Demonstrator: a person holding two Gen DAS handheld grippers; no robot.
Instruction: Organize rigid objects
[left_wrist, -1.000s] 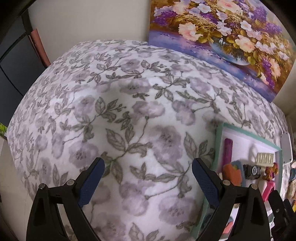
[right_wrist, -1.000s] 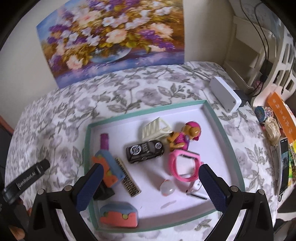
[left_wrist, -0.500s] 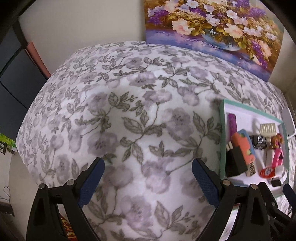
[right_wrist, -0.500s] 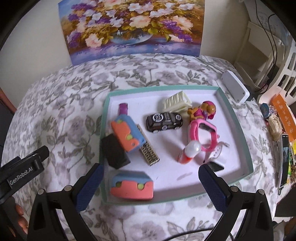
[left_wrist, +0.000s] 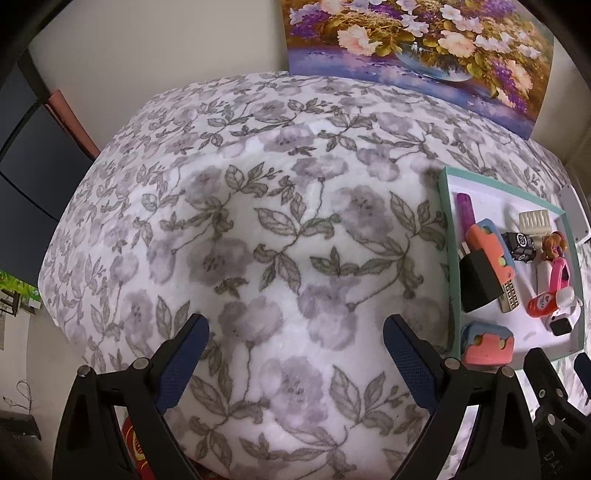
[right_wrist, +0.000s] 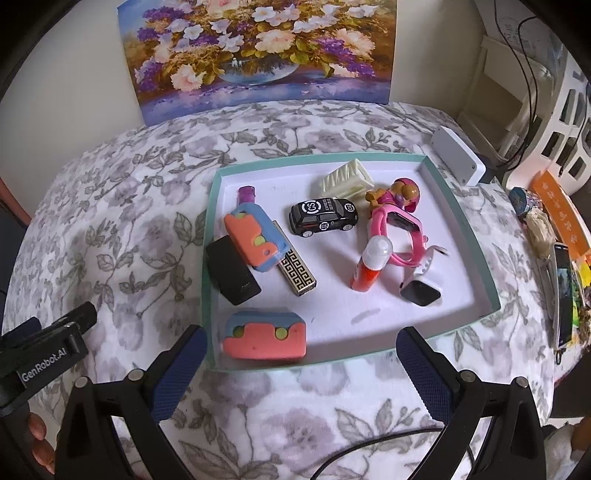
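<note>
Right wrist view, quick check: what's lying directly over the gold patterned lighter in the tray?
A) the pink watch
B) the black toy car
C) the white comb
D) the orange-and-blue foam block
D: the orange-and-blue foam block overlaps the upper end of the gold patterned lighter; the black toy car sits apart, further back in the tray.

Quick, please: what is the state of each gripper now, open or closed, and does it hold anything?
Left gripper: open, holding nothing, above the floral cloth.
Right gripper: open, holding nothing, at the near edge of the tray.
</note>
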